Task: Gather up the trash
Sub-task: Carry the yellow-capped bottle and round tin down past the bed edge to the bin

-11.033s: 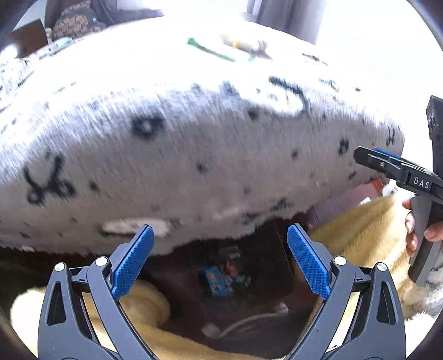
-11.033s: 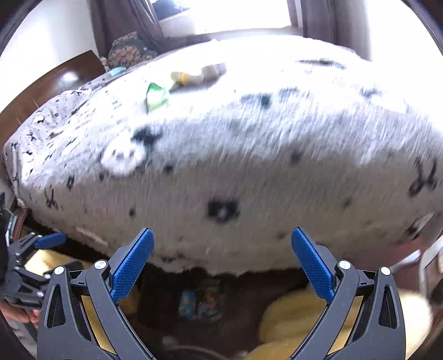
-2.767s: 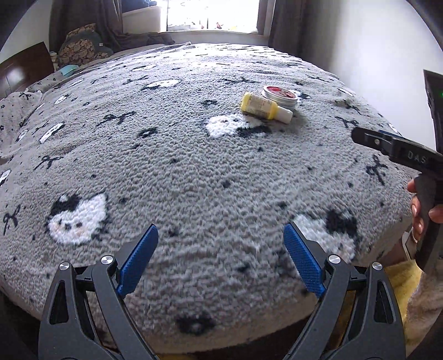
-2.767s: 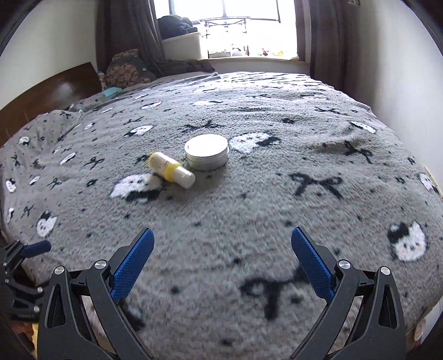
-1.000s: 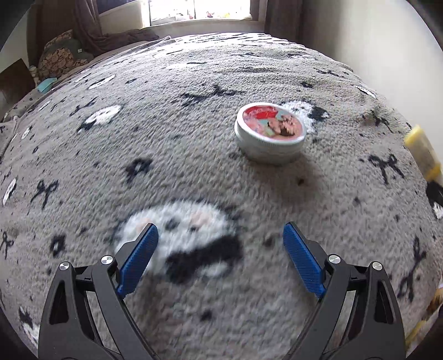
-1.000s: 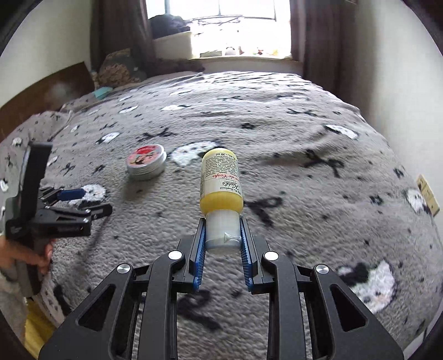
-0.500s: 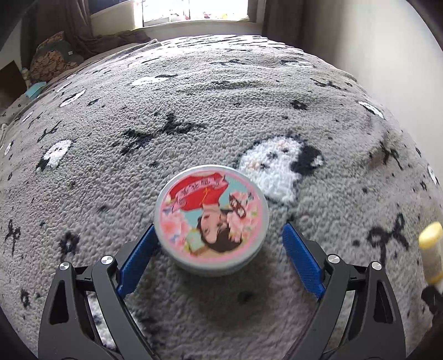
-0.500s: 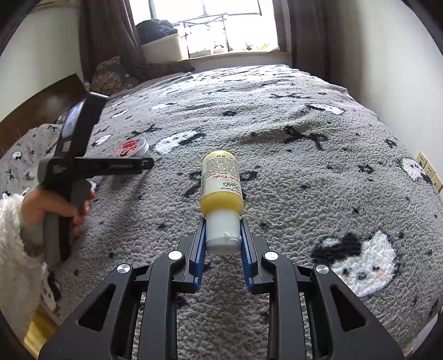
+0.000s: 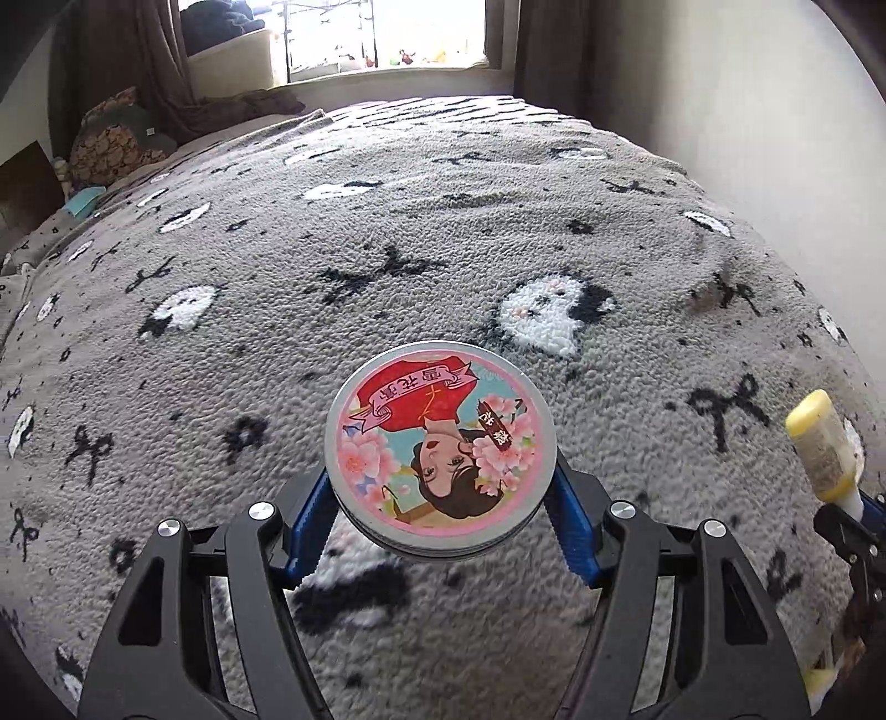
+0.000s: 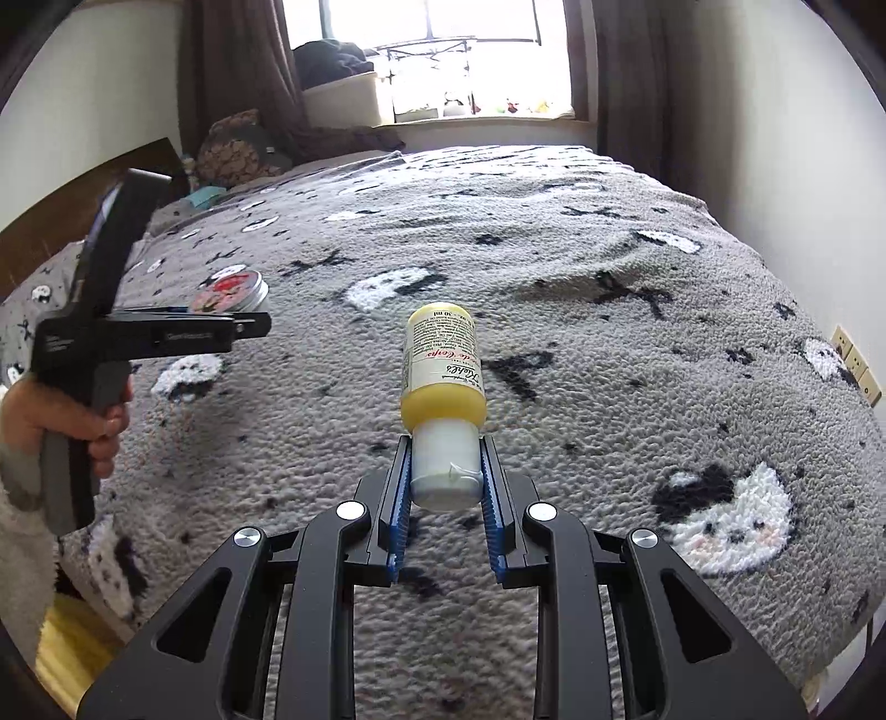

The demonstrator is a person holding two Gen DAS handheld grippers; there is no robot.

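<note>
I have the round tin [image 9: 440, 451] with the illustrated lid between the blue pads of my left gripper [image 9: 443, 512], and the jaws are closing on it; the pads sit against its rim on both sides, and the tin looks lifted just clear of the grey fleece blanket [image 9: 387, 232]. Gripping across the widest part makes sense to me: the sides are smooth and shallow, so an off-centre pinch would likely let it slide out.

My right gripper [image 10: 446, 487] is nearly fully closed on the white cap of the small yellow lotion bottle [image 10: 443, 360], which sticks out forward along the fingers, well above the blanket. The cap is the narrow, firm end, so I judge it a safer hold than the soft body.

From the right wrist view I can see the hand [image 10: 61, 410] holding the left gripper's handle, with a pale fuzzy sleeve [image 10: 16, 520] below it. The bed runs back to a patterned cushion [image 10: 238, 147], dark curtains [image 10: 232, 66] and a bright window [image 10: 421, 50]; a wall [image 10: 775, 122] runs along the right side.

No bin shows in either view, so I can't tell where these go. Nothing lies between the two grippers, though they're near enough that I'd mind them knocking together.
</note>
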